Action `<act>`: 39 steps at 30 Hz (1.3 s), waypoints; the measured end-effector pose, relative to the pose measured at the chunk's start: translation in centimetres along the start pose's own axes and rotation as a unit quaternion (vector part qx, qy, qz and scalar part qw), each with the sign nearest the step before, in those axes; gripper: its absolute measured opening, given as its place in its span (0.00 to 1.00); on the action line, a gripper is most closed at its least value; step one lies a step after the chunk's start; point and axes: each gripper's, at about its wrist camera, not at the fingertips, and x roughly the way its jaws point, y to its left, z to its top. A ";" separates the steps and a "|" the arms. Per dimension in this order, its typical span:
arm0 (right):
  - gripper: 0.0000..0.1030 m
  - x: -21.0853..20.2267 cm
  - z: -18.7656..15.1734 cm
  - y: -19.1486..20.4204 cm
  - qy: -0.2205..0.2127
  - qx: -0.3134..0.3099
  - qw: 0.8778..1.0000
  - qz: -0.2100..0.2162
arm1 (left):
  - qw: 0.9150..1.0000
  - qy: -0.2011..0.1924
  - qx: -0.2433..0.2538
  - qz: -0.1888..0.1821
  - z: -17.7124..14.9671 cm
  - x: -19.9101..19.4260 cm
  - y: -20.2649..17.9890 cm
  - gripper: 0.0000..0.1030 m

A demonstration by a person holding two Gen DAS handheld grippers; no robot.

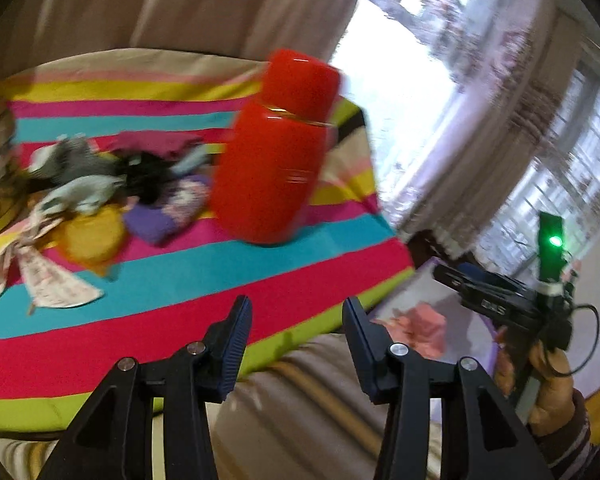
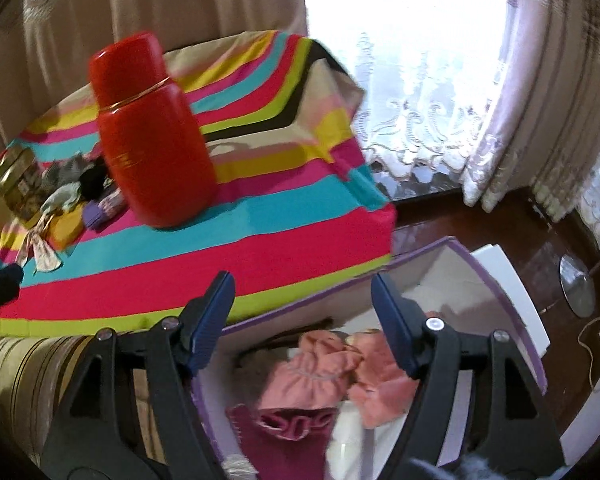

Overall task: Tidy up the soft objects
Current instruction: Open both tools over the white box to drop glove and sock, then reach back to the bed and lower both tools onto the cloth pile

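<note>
Striped bedspread [image 1: 228,280] fills my view. Small soft garments [image 1: 100,184] lie heaped far left of the red flask [image 1: 272,148]. My left gripper [image 1: 296,344], released and empty, is nearer; my right gripper [image 2: 300,320] gapes empty above the box [image 2: 512,320] holding pink clothes [image 2: 332,372].

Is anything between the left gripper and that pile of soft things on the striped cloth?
Nothing visible does. The left gripper is open and empty, with bare striped cloth up to the soft pile. The red flask stands right of that path.
</note>
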 end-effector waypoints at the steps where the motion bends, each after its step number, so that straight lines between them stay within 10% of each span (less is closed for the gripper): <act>1: 0.71 0.1 0.0 0.6 0.003 -0.006 1.000 0.003 | 1.000 -0.003 -0.008 0.008 0.1 -0.2 1.0 0.47; 21: 0.71 2.3 0.8 9.9 0.033 -0.061 0.995 0.075 | 0.979 -0.059 -0.139 0.134 1.8 -5.1 17.2 0.47; 39: 0.71 4.5 3.4 17.9 0.026 -0.104 0.987 0.120 | 0.963 -0.021 -0.180 0.199 5.0 -1.4 24.8 0.48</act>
